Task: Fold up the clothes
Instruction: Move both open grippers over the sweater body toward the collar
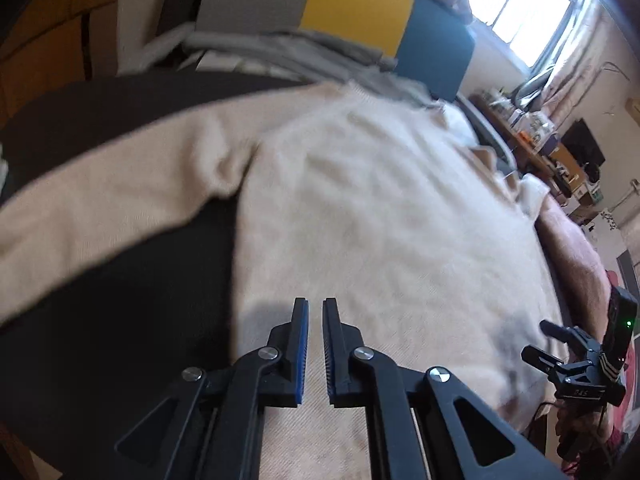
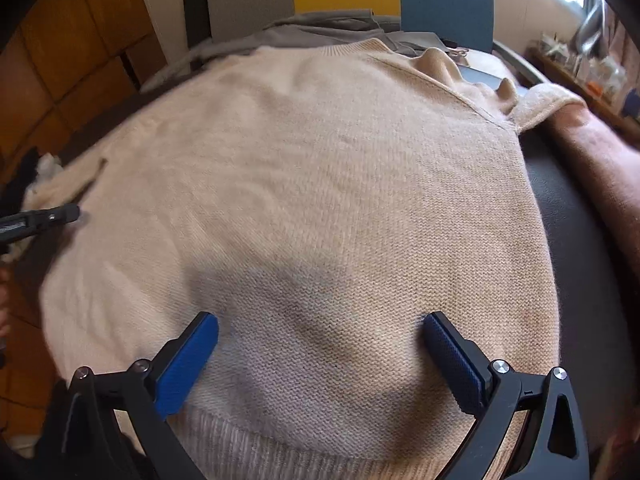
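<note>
A cream knit sweater [image 1: 380,220] lies flat on a dark surface [image 1: 132,304], its left sleeve [image 1: 120,184] stretched out to the side. It fills the right wrist view [image 2: 320,184], with its ribbed hem [image 2: 280,448] nearest me. My left gripper [image 1: 315,304] hovers over the sweater's lower left part, jaws nearly closed with a narrow gap and nothing between them. My right gripper [image 2: 320,332] is wide open just above the sweater near the hem, holding nothing. The right gripper also shows in the left wrist view [image 1: 560,344], and the left one at the edge of the right wrist view [image 2: 60,214].
Grey clothes [image 2: 320,28] lie beyond the collar. Grey, yellow and blue panels [image 1: 360,12] stand behind them. A pink fabric [image 2: 600,152] lies to the right of the sweater. A cluttered shelf [image 1: 540,136] and a window [image 1: 520,4] are at the far right. Wooden panelling [image 2: 80,40] is at left.
</note>
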The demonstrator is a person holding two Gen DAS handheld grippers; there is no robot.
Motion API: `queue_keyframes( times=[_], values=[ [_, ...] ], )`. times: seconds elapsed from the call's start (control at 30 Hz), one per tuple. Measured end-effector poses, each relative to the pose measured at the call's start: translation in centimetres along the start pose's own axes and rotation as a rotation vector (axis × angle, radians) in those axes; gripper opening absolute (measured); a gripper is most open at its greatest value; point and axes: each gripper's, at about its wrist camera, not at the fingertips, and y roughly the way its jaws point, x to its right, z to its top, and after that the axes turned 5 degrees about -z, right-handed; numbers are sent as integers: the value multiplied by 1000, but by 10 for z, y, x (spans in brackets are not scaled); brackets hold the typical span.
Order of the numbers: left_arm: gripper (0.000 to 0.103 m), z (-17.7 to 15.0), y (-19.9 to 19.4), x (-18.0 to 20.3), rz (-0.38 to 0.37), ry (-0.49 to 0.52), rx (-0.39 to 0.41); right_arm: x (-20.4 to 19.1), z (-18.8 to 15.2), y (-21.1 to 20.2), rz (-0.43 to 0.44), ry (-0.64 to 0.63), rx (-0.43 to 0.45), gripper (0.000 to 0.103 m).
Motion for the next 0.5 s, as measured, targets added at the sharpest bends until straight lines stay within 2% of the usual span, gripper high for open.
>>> queue_keyframes(
  times=[0.1, 0.2, 0.33, 0.4, 0.5],
  values=[
    [12, 22, 7, 32, -28, 112, 28, 52, 20, -24, 143, 201, 63, 102],
    [12, 38, 40, 60, -34, 202, 0, 122, 50, -54, 186, 384, 198, 102],
    [13, 51, 84, 89, -48, 265, -29, 228, 110, -78, 128, 583, 333, 102],
    [13, 57, 102, 98, -31, 290, -31, 282, 143, -76, 55, 660, 338, 102],
    [13, 67, 128, 108, -7, 311, -37, 357, 182, -56, -15, 785, 296, 101]
  ],
)
